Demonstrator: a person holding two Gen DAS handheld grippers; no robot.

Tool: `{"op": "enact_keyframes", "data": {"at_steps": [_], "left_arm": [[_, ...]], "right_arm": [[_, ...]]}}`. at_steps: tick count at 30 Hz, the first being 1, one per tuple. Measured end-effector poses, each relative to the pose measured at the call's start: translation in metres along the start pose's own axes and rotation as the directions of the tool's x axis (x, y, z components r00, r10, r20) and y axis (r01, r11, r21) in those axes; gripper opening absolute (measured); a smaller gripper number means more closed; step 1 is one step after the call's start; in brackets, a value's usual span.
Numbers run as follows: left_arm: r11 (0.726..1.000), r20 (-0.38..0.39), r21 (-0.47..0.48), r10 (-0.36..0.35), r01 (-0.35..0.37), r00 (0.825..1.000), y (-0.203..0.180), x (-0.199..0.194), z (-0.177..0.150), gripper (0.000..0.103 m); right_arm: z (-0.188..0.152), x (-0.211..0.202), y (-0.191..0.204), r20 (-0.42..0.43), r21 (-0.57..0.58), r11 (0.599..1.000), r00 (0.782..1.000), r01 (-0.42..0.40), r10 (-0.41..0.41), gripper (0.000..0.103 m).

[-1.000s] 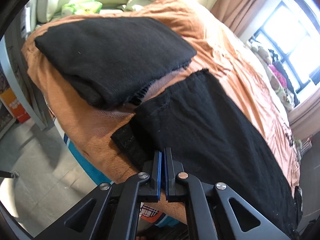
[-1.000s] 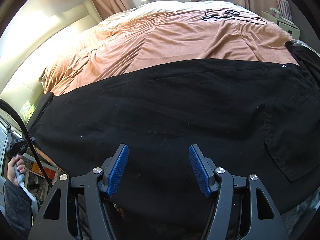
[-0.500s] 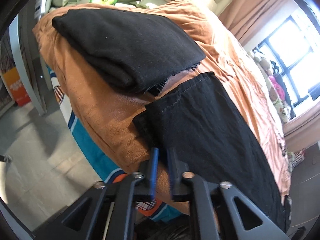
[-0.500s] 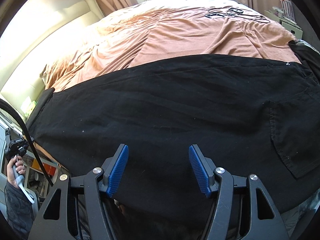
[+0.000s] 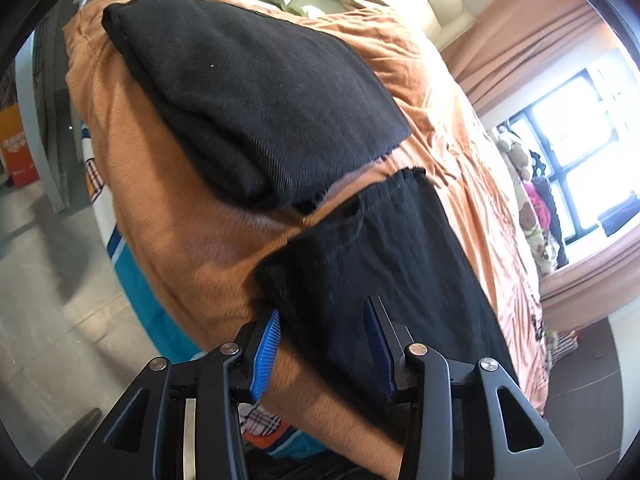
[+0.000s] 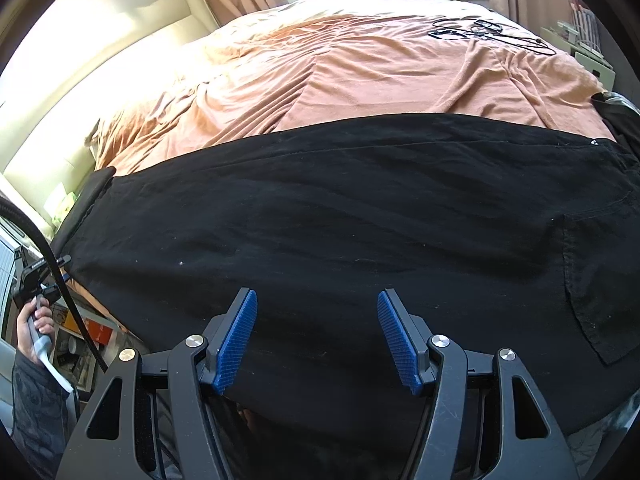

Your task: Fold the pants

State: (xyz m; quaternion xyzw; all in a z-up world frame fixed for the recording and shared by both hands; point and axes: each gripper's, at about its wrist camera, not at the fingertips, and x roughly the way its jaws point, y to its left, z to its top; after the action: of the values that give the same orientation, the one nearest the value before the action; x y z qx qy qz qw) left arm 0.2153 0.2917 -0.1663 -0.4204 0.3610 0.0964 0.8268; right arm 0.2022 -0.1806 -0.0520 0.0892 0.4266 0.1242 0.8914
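Left wrist view, left gripper just been spreading, jaws apart over black pants hem at bed edge, folded black garment beyond, right gripper spread above pants, unpinched.

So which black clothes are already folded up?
The thick black bundle near the head of the bed. It is a stacked, doubled-over packet, while the black pants by the left claw lie spread out long and flat.
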Motion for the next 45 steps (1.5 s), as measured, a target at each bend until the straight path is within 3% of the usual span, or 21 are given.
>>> {"op": "enact_keyframes", "data": {"at_steps": [3,5,7,8,11,15,22,26,28,31,35,40,45], "left_arm": [[1.000,0.021,-0.020,-0.020,0.021,1.000,0.004,0.002,0.006,0.040],[0.999,0.034,-0.021,-0.024,0.025,0.999,0.004,0.001,0.008,0.027],[0.999,0.024,-0.024,-0.034,0.034,0.999,0.004,0.004,0.008,0.025],[0.999,0.014,-0.025,-0.036,0.037,0.999,0.004,0.005,0.008,0.015],[0.996,0.024,-0.040,-0.079,0.080,0.997,0.001,0.002,0.014,0.008],[0.991,0.069,0.005,-0.131,0.131,0.989,-0.022,-0.017,0.027,0.006],[0.977,0.109,0.074,-0.207,0.199,0.972,-0.076,-0.050,0.047,0.005],[0.967,0.124,0.116,-0.241,0.227,0.963,-0.108,-0.066,0.054,0.005],[0.963,0.128,0.135,-0.252,0.235,0.959,-0.126,-0.071,0.058,0.005],[0.955,0.136,0.161,-0.269,0.247,0.953,-0.145,-0.080,0.060,0.005],[0.950,0.141,0.184,-0.280,0.253,0.950,-0.165,-0.090,0.059,0.005],[0.943,0.144,0.215,-0.288,0.254,0.947,-0.193,-0.104,0.060,0.005],[0.924,0.149,0.256,-0.328,0.284,0.933,-0.228,-0.123,0.056,0.005]], "right_arm": [[0.001,0.004,0.001,-0.005,0.009,1.000,1.000,-0.010,0.010,0.061],[0.001,0.006,0.004,-0.008,0.002,1.000,1.000,-0.006,0.006,0.061],[0.001,0.008,0.009,-0.009,-0.011,1.000,1.000,-0.008,0.008,0.061],[0.001,0.009,0.012,-0.010,-0.018,1.000,1.000,-0.012,0.012,0.061],[0.003,0.014,0.021,-0.017,-0.040,0.999,1.000,-0.014,0.013,0.061],[0.005,0.022,0.034,-0.025,-0.073,0.997,0.999,-0.025,0.023,0.061],[0.010,0.040,0.054,-0.053,-0.110,0.991,0.996,-0.081,0.075,0.029],[0.020,0.053,0.058,-0.044,-0.110,0.991,0.997,-0.075,0.070,0.026],[0.023,0.068,0.056,-0.089,-0.083,0.994,0.994,-0.072,0.065,0.015],[0.026,0.095,0.048,-0.145,-0.044,0.998,0.989,-0.045,0.038,0.015],[0.031,0.108,0.042,-0.129,0.002,1.000,0.991,-0.025,0.025,0.011],[0.020,0.101,0.045,-0.140,-0.002,0.997,0.987,-0.076,0.075,0.011],[0.001,0.093,0.048,-0.149,-0.014,0.992,0.982,-0.122,0.119,0.011]]}}
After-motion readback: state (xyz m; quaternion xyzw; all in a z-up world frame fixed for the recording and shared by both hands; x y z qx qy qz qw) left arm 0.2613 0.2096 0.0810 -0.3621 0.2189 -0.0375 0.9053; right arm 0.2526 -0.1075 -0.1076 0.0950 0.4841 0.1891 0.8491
